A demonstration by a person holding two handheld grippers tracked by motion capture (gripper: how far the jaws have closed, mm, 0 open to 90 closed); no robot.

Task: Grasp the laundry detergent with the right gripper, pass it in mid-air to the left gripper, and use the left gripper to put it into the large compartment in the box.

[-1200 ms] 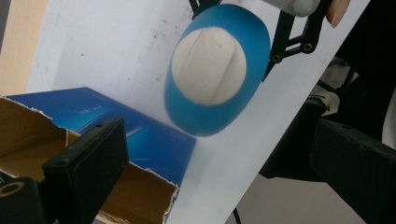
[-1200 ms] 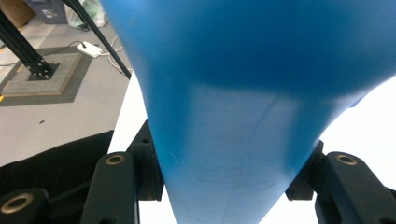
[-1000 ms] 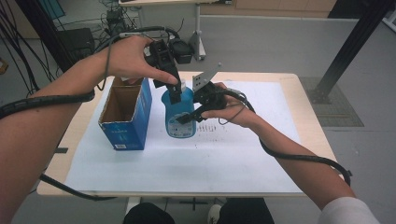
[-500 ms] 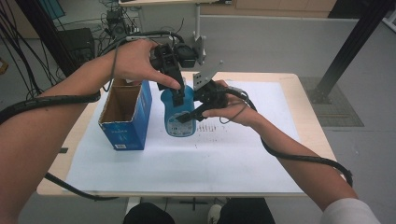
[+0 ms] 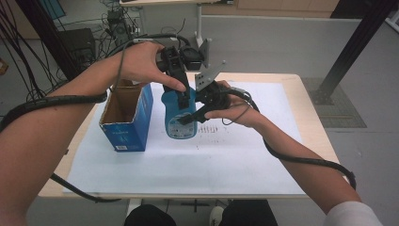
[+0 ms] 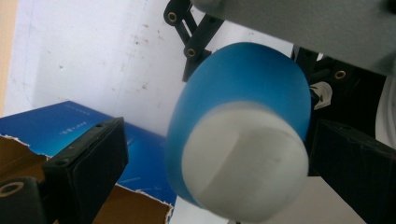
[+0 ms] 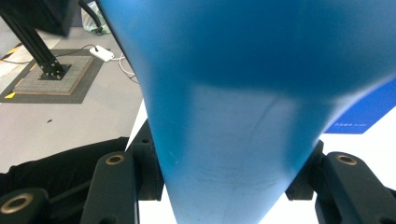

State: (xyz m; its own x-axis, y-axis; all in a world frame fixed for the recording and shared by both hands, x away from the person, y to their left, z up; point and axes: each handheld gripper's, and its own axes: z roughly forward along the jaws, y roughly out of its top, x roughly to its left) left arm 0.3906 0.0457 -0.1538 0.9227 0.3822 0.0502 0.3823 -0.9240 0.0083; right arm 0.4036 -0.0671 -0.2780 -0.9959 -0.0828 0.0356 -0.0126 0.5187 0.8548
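From above, the right hand-held gripper (image 5: 190,117) is pinching the blue bottle (image 5: 181,115) standing on the bench (image 5: 263,174) beside the open box (image 5: 126,117).

Left gripper view: the left hand-held gripper (image 6: 219,154) is spreading around the white cap (image 6: 245,161), not pressing.

Right gripper view: the jaws are squeezing the smooth, probably slippery body; gripping low looks safest.

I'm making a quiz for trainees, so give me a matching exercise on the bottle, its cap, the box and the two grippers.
1 blue bottle
2 white cap
3 blue box
4 left gripper

a open-topped, beside the bottle
b clamped by the right gripper
c jaws apart, either side of the cap
d on the bottle's top

1-b, 2-d, 3-a, 4-c
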